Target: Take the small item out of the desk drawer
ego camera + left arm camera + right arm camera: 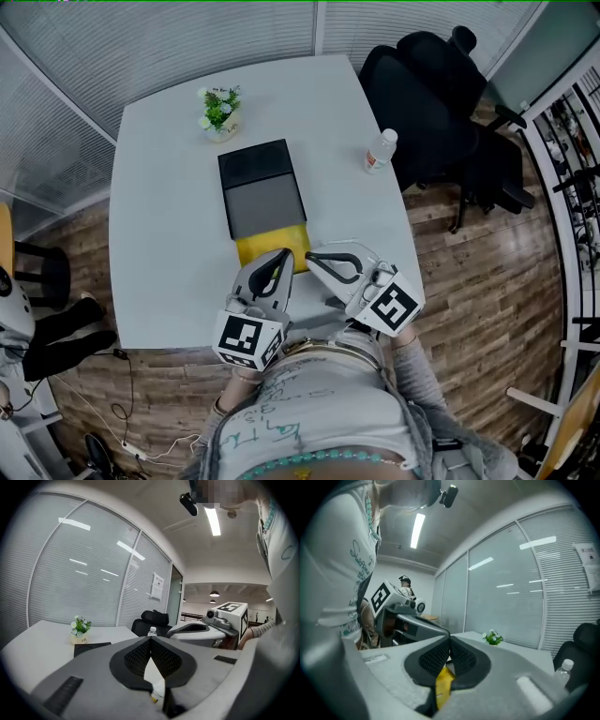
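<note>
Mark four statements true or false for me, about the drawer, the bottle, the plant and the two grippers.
1. The yellow drawer is pulled out of the box. True.
2. The bottle lies on its side. False: it stands upright.
3. The left gripper and the right gripper both have their jaws together. True.
4. The plant sits at the table's near edge. False: it stands far from the person, beyond the box.
</note>
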